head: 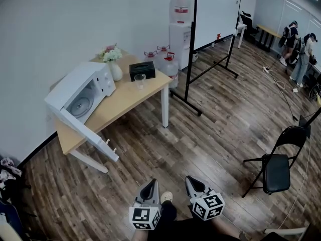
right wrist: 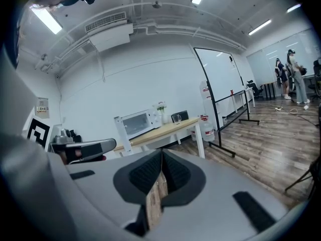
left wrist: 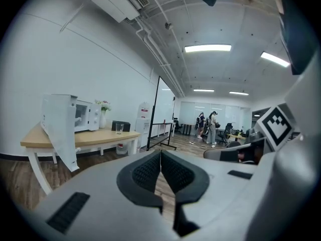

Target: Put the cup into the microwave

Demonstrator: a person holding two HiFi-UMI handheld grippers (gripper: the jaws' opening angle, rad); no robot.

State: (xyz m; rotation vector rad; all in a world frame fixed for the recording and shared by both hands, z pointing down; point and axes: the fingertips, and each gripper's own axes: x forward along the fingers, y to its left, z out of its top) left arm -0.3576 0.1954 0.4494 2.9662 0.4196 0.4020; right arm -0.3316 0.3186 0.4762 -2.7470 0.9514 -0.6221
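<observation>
Your left gripper [head: 150, 183] and right gripper [head: 190, 179]: grey shells, black ribbed pads [left wrist: 146, 172], each with a white cube [head: 145, 218] of black square markers

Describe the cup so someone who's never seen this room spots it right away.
Find the wooden table against the white wall, with the open white microwave on it. Past the microwave, just in front of the black box, stands the cup: the only clear, see-through thing on the tabletop.
</observation>
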